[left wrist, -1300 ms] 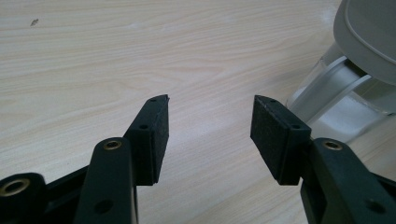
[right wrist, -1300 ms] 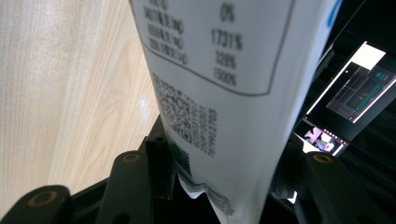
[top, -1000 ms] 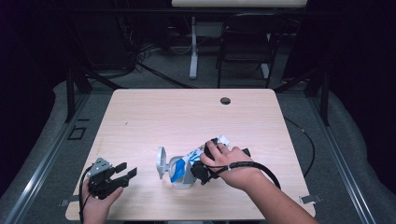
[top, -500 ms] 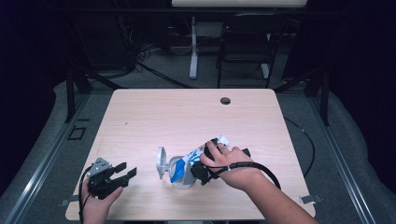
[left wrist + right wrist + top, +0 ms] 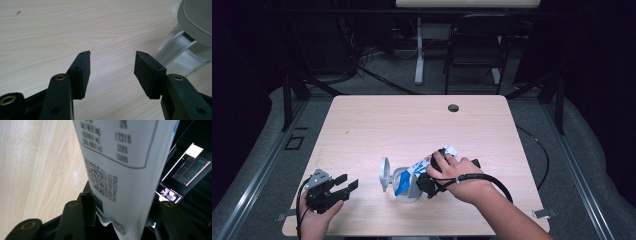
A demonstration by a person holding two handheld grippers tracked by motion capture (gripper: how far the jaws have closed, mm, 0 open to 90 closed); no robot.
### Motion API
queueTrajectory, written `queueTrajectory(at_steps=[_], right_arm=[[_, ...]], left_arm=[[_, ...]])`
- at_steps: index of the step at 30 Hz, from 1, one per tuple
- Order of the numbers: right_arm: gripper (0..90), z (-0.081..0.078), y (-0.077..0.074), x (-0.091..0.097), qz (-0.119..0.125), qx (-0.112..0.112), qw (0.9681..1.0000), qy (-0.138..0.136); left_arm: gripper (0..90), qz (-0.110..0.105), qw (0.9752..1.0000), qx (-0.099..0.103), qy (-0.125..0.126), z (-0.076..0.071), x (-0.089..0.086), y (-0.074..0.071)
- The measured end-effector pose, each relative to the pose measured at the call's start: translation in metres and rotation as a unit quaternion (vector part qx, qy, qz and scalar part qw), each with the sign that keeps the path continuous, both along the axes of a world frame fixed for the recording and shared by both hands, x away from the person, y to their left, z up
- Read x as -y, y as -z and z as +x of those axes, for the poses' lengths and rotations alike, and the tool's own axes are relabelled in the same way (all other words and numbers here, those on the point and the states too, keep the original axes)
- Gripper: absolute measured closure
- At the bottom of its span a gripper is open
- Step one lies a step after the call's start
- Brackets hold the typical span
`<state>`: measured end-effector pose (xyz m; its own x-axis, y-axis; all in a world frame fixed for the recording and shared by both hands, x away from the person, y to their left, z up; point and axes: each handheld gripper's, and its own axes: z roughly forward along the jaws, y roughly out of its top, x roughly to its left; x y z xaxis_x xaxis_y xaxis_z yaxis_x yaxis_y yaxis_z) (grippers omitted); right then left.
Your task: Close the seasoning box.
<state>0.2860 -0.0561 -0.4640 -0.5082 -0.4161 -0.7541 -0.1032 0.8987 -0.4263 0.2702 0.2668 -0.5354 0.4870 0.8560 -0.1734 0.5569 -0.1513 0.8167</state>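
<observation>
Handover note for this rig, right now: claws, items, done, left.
Left claw: open, nothing between its jaws, low over the table at its near left corner, aimed at the container.
Right claw: jaws have just been closing on the white-and-blue pouch, which sits between them.
Clear container with its grey lid flipped open stands at near centre; the pouch is tipped over its mouth.
Done: lid open, pouch brought to the container.
Left: probably emptying the pouch, then closing the lid.

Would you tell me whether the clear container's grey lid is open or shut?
Open: the grey lid stands flipped up at the clear container's left end, and the blue-and-white pouch pokes into its mouth.
</observation>
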Motion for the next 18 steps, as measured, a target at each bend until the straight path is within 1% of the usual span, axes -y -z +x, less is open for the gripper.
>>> queueTrajectory(at_steps=[18], right_arm=[[59.3, -0.0001, 0.0003, -0.0001, -0.002, 0.002, 1.0, -0.001]], left_arm=[[47.2, 0.001, 1.0, 0.0, 0.0, 0.0002, 0.0003, 0.0006]])
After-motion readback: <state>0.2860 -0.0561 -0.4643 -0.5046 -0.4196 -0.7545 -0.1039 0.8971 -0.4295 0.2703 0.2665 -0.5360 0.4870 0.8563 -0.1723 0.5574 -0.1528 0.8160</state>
